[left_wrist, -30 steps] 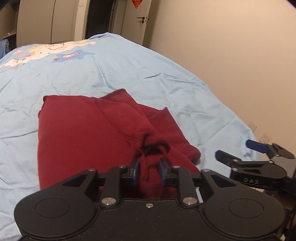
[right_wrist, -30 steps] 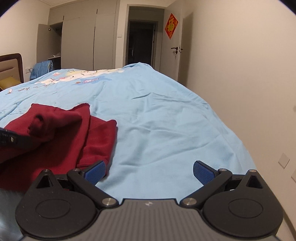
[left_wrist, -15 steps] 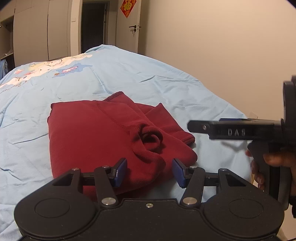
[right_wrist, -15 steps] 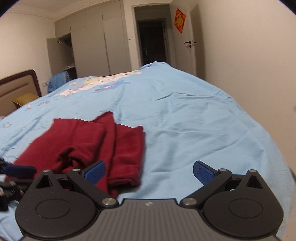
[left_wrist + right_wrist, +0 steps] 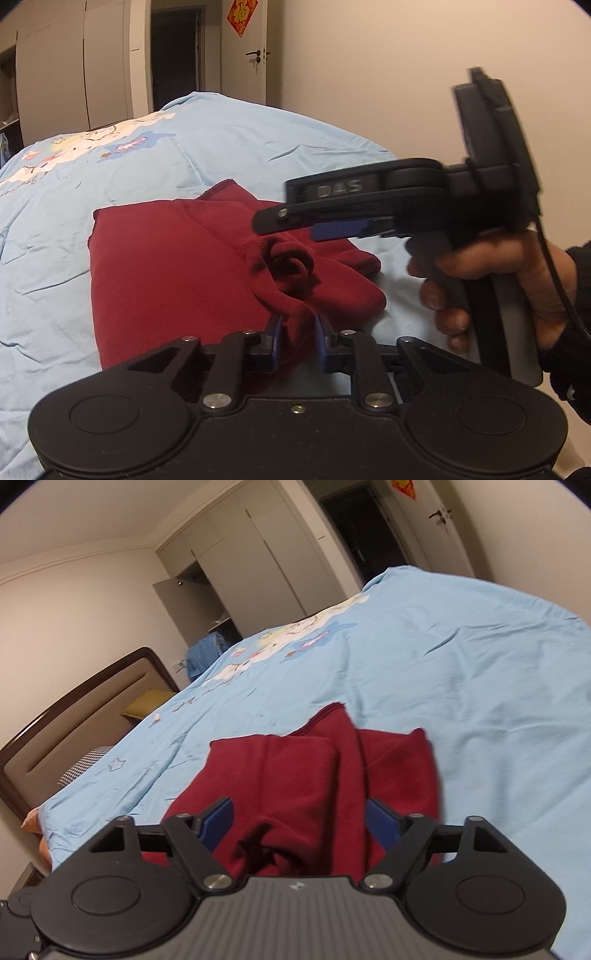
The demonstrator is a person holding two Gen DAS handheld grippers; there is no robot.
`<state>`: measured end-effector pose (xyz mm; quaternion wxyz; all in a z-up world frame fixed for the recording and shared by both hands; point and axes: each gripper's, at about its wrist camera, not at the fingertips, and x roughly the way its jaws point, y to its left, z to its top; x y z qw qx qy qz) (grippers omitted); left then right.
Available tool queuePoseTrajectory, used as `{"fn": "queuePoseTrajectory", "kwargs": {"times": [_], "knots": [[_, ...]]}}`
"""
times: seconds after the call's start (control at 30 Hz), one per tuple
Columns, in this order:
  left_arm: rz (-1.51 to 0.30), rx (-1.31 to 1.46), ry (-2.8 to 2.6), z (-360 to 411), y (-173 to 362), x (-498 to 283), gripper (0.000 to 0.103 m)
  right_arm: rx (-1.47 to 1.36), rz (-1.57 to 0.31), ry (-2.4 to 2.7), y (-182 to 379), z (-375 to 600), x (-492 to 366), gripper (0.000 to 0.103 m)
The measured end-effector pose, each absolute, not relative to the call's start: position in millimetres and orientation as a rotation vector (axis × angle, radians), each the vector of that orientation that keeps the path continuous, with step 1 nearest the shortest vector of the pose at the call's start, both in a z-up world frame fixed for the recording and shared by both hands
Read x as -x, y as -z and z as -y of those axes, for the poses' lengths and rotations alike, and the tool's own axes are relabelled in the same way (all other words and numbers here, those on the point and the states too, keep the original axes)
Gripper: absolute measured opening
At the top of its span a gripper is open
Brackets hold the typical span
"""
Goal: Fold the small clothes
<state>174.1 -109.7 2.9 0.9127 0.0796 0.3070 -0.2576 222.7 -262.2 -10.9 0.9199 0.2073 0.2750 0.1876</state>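
Note:
A dark red fleece garment [image 5: 177,273] lies partly folded on the light blue bedspread [image 5: 221,147]; it also shows in the right wrist view [image 5: 295,775]. My left gripper [image 5: 298,338] is shut on a bunched fold at the garment's near edge. My right gripper [image 5: 299,821] is open, tilted, and hovers just over the garment's near part with cloth between its blue pads. In the left wrist view the right gripper [image 5: 332,218] is held sideways above the garment's right side, in a hand.
The bedspread [image 5: 461,672] has a cartoon print toward the far end. A wooden headboard [image 5: 85,716] stands at the left. Wardrobes [image 5: 240,565] and a white door [image 5: 255,55] are behind the bed. A wall runs along the right.
My left gripper, which had opened, has shut again on the garment's near fold. My right gripper has swung left over the garment, tilted, and narrowed its opening.

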Motion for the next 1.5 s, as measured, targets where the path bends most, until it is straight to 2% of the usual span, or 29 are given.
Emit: {"fn": "queuePoseTrajectory", "kwargs": {"times": [0.07,0.23,0.3,0.37,0.47,0.87,1.0,1.07,1.5], "knots": [[-0.629,-0.169,0.527,110.2,-1.8,-174.5,0.014,-0.441,-0.598,-0.391,15.6,255.5,-232.3,0.07],[-0.638,-0.148,0.531,108.6,-0.8,-176.5,0.009,-0.495,-0.668,-0.368,30.0,247.2,-249.3,0.056],[-0.639,-0.124,0.536,106.5,-1.3,-178.0,0.008,-0.522,-0.68,-0.364,33.8,246.4,-252.6,0.046],[-0.642,-0.086,0.539,103.8,-1.9,-180.7,0.008,-0.514,-0.679,-0.363,34.2,244.0,-253.8,0.026],[-0.639,-0.053,0.549,105.8,-4.6,-183.5,0.007,-0.471,-0.645,-0.361,27.9,239.9,-251.4,0.017],[-0.588,-0.08,0.655,140.1,-13.5,-186.4,0.006,-0.421,-0.507,-0.262,-2.2,267.5,-239.1,0.013],[-0.598,-0.088,0.672,149.3,-11.2,-189.1,0.006,-0.438,-0.5,-0.217,0.4,282.6,-233.9,0.011],[-0.605,-0.082,0.681,151.9,-9.8,-190.7,0.006,-0.447,-0.499,-0.189,2.0,290.8,-233.5,0.005],[-0.628,-0.092,0.694,159.9,-8.6,-202.7,0.006,-0.456,-0.528,-0.166,12.9,297.0,-229.6,0.005]]}}
